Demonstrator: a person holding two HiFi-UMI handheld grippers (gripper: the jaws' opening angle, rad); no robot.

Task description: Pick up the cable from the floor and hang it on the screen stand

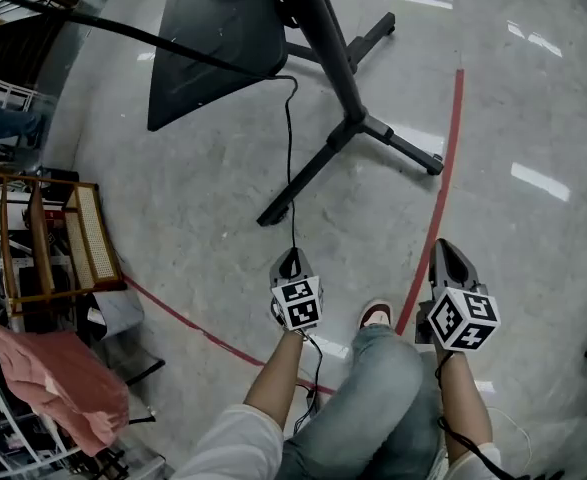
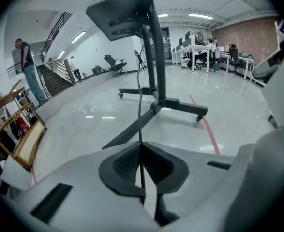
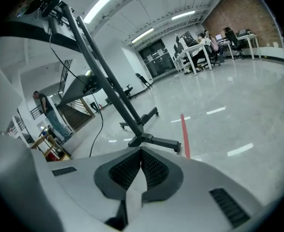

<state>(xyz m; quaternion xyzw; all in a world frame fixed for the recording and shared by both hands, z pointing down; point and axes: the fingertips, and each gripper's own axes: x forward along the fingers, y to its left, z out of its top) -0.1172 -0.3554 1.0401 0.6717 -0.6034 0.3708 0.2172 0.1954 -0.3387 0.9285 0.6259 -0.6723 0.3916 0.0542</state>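
At the lower middle of the head view, the left hand-held gripper (image 1: 291, 258) is held out over the grey floor (image 1: 203, 208), and its jaws are seen pressed together on a thin black cable (image 1: 290, 158). From that grip the cable is carried up and away in a nearly straight line to the lower edge of the dark screen (image 1: 208, 38), which is mounted on the black screen stand (image 1: 348, 118). In the left gripper view the same cable (image 2: 140, 115) is pinched between the ribbed pads at the jaw tips (image 2: 142, 144) and is seen rising toward the screen on its stand (image 2: 155, 57); this stretch of it is lifted clear of the floor.

Just beside it, the right hand-held gripper (image 1: 445, 248) is held at about the same level, near a red line (image 1: 438, 198) painted on the floor. Its jaws are closed tip to tip (image 3: 141, 150) and nothing is caught between them. From that side the stand (image 3: 108, 88) is seen slanting across the frame, with the cable (image 3: 99, 123) hanging down at its left.

A wooden rack (image 1: 43, 238) and a pink cloth (image 1: 58, 378) are placed at the left edge, well apart from both grippers. A shoe (image 1: 375, 314) is seen between the two grippers.
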